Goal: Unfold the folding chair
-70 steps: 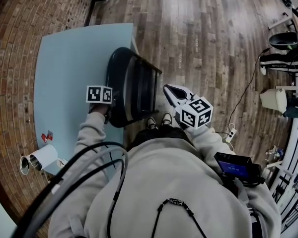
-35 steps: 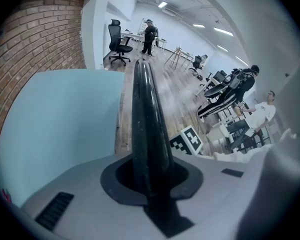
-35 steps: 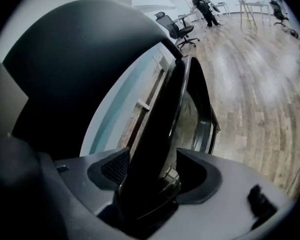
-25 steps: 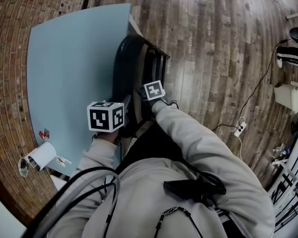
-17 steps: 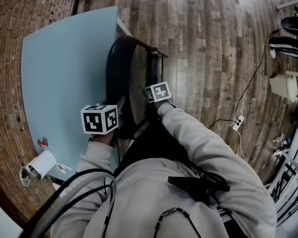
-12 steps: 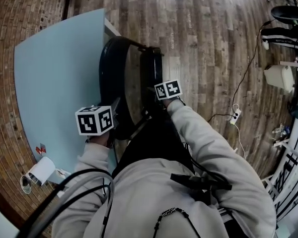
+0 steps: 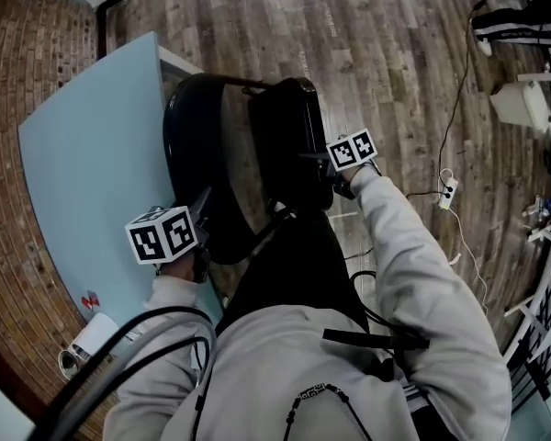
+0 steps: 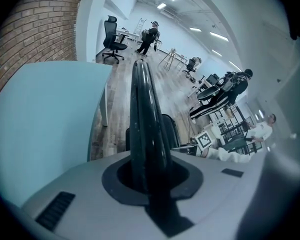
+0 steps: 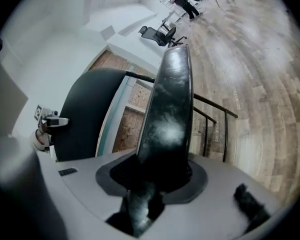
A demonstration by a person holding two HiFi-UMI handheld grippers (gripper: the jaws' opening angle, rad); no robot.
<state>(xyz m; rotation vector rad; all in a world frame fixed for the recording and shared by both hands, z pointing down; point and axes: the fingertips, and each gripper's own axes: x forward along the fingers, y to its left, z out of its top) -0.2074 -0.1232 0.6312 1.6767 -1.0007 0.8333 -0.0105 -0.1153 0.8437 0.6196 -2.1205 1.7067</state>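
The black folding chair stands partly spread beside the blue table. Its rounded backrest (image 7: 188, 154) is on the left and its seat panel (image 7: 289, 141) on the right, with a gap between them. My left gripper (image 7: 200, 217) is shut on the backrest's rim (image 8: 142, 114), which runs up between its jaws. At the seat's near edge, my right gripper (image 7: 320, 161) is shut on the seat (image 9: 167, 119), whose glossy panel rises from its jaws. The chair's thin metal frame bars (image 9: 215, 124) show behind the seat.
The light blue table (image 7: 83, 182) touches the chair's left side, with a paper roll (image 7: 90, 336) at its near corner. A power strip and cable (image 7: 448, 191) lie on the wooden floor to the right. Office chairs and people (image 8: 150, 34) stand far off.
The right gripper went from free and open to gripping the seat, then swung right with it. The seat has parted from the backrest. The left gripper stayed on the backrest, shifting slightly.
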